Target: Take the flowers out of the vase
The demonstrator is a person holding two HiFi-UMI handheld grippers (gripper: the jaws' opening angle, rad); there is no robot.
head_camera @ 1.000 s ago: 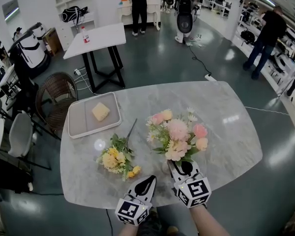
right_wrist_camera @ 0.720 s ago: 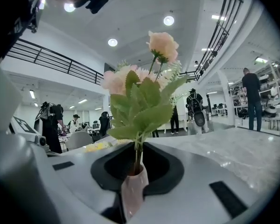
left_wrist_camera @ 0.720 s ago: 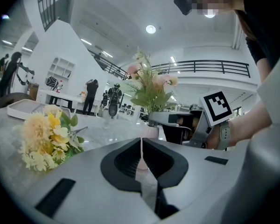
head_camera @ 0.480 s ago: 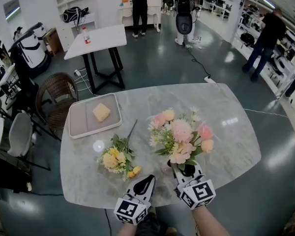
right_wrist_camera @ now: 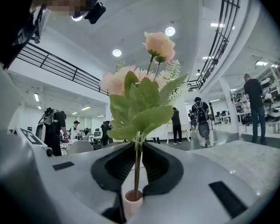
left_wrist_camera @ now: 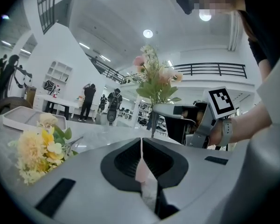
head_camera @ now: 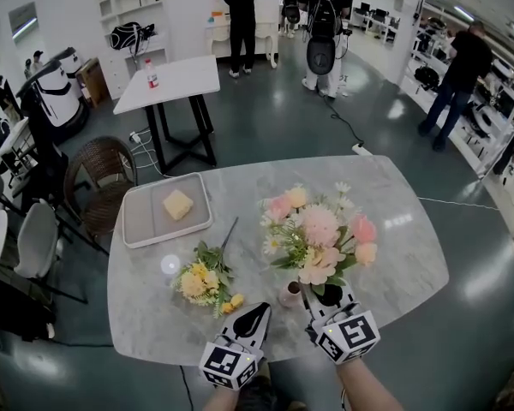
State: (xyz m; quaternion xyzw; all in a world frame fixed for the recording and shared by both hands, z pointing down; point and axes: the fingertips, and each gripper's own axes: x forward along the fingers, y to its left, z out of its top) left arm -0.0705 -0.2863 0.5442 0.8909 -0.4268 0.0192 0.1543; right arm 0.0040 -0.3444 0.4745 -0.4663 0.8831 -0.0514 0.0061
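Flowers [head_camera: 317, 234], pink bunch: stem [right_wrist_camera: 137, 176] clenched in R claw [right_wrist_camera: 139, 147], jaws just been closing on it; blooms above & ahead of claw. Vase [head_camera: 289, 294], pink, sml: right under R claw jaws, stem end at its mouth; just ahead-right of L claw [left_wrist_camera: 141, 146]. L claw: jaws together. Yellow bunch [head_camera: 201, 281]: lying on table [head_camera: 394, 247], ahead-left of L claw. Tray [head_camera: 146, 217]: further ahead-left.

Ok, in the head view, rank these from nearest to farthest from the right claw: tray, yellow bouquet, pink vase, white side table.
1. pink vase, just left of the right claw
2. yellow bouquet, lying further left
3. tray, far left corner
4. white side table, on the floor beyond
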